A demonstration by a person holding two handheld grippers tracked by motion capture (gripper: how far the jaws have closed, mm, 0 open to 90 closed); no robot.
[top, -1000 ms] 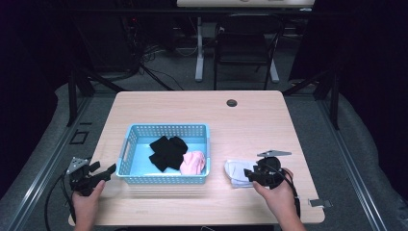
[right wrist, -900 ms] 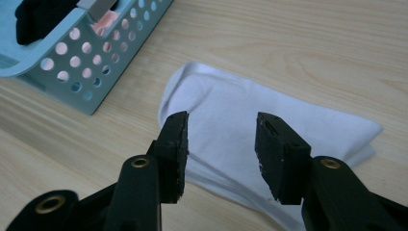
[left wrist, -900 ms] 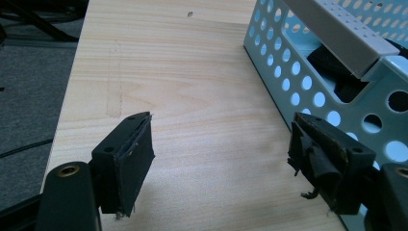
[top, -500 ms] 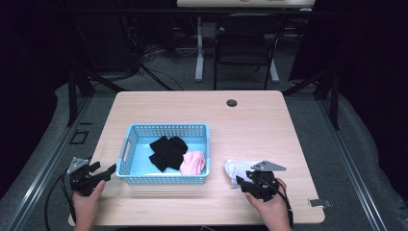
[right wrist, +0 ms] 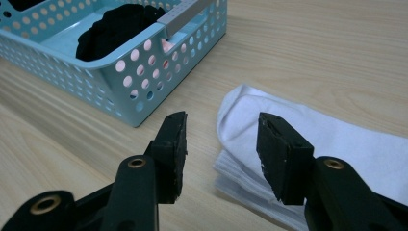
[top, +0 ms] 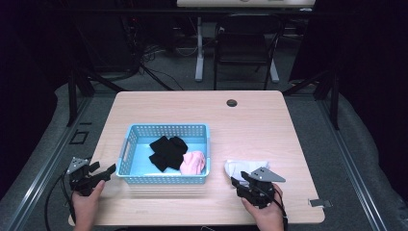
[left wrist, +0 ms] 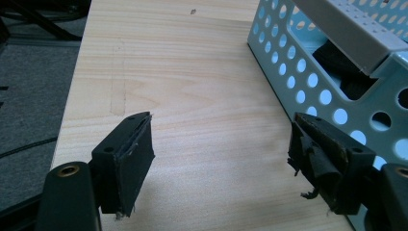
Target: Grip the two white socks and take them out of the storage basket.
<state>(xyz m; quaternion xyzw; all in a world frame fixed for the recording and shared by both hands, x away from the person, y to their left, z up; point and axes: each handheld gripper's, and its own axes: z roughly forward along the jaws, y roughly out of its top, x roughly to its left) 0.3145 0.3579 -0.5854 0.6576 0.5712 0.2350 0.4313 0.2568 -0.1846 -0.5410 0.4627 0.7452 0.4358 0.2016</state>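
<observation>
Right of the basket (top: 166, 131), my right claw (right wrist: 221, 137), just opening wide, is nearing the white sock (right wrist: 332, 139); black and pink ones are lying inside.

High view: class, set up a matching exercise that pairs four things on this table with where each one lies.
Things:
1. black cloth
2. pink cloth
3. white sock
4. left gripper

Places:
A. on the bare table, to the right of the basket
B. inside the basket, at its right end
C. inside the basket, near its middle
D. at the table's left front edge, outside the basket

Pairs: 1-C, 2-B, 3-A, 4-D
</observation>
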